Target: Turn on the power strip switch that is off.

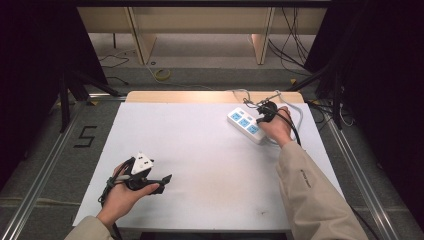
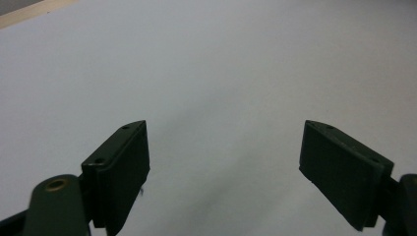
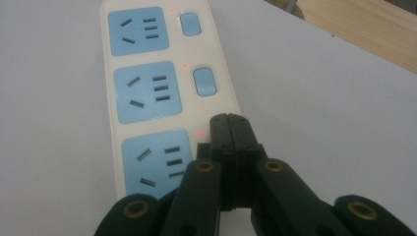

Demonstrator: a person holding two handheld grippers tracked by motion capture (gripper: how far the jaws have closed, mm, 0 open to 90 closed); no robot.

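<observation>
A white power strip (image 1: 245, 123) with three blue sockets lies at the table's far right. In the right gripper view, two blue switches on the power strip (image 3: 152, 98) show beside the upper sockets, and small red lights glow next to all three sockets. My right gripper (image 3: 231, 120) is shut with nothing between its jaws. Its tips rest on the strip beside the nearest socket and hide whatever lies under them. From above, the right gripper (image 1: 263, 116) sits over the strip's near end. My left gripper (image 1: 164, 183) is open, low over the bare white surface (image 2: 216, 73) at the near left.
The strip's white cable (image 1: 295, 107) loops off the far right corner. A wooden strip (image 1: 200, 96) borders the table's far edge. A taped "5" (image 1: 86, 136) marks the floor at the left, and dark stands and cables crowd both sides.
</observation>
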